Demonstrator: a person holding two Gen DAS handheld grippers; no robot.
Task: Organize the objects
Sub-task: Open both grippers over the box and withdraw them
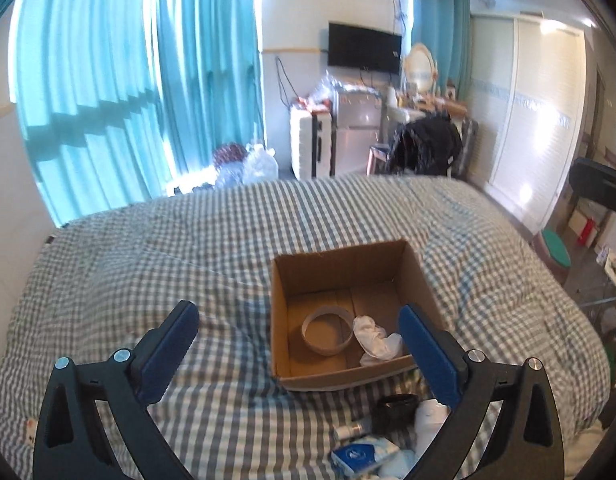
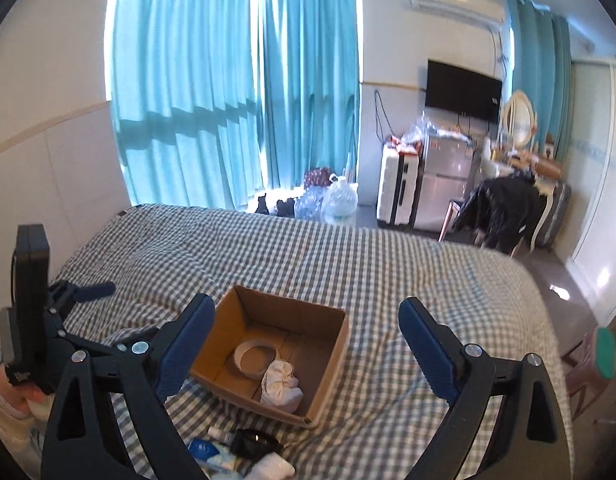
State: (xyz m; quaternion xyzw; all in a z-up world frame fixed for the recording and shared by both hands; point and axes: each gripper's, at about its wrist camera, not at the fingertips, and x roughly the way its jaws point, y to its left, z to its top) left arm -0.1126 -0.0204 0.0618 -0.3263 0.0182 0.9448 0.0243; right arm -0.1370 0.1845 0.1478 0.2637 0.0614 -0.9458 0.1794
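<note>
An open cardboard box sits on the checked bedspread. Inside lie a tape ring and a crumpled white cloth. Near the front edge lie a black round item, a white bottle, a small tube and a blue-white packet. My left gripper is open and empty above the box's near side; it also shows at the left of the right wrist view. My right gripper is open and empty over the box.
The checked bed fills the foreground. Behind it are teal curtains, bags on the floor, a white suitcase, a fridge, a wall TV, a chair with a black jacket and a wardrobe on the right.
</note>
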